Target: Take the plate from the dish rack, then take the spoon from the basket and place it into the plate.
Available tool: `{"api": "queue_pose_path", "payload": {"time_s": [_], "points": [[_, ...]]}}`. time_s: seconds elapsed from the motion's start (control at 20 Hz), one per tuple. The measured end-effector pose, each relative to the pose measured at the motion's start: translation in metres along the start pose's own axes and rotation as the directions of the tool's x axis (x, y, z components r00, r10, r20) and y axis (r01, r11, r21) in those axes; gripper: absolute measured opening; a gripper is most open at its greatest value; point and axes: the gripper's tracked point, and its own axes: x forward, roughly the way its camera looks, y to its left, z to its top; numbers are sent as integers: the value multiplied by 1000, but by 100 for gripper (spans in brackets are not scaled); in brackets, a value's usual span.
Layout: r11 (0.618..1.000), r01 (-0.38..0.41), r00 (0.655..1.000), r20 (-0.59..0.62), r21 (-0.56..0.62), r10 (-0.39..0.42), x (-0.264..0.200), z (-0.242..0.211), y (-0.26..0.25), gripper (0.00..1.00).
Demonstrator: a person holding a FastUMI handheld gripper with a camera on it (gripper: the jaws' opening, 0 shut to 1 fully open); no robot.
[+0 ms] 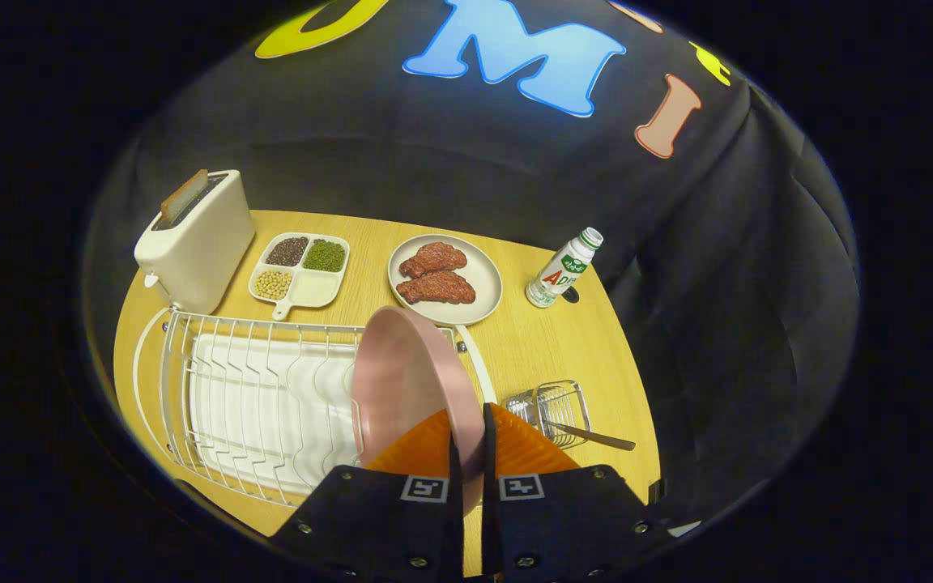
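Now the claw [470, 441] pinches the pink plate's [402, 380] rim, holding it upright over the dish rack [256, 397] at the counter's [531, 340] near-left corner.

A white toaster [195, 239] stands at the far corner of the wooden table [531, 340], a slice in its slot. Beside it lies a four-part tray [300, 267] of beans — dark, green, pale, one part white. Next along, a grey dish [445, 279] carries two meat pieces [434, 274], and a bottle [564, 269] stands upright near the edge
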Motion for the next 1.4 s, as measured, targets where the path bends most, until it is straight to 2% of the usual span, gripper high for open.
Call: {"api": "queue_pose_path", "payload": {"time_s": [0.2,0.3,0.5,0.9,1.4], "points": [[996,71,997,38,-49,-69,-8,11,1,8],[992,107,990,103,-63,-100,-17,29,-3,9],[999,40,994,100,-32,-36,-27,34,-1,8],[997,-65,991,117,35,61,-52,24,-36,9],[988,-133,984,125,73,123,-82,-33,-110,8]]}}
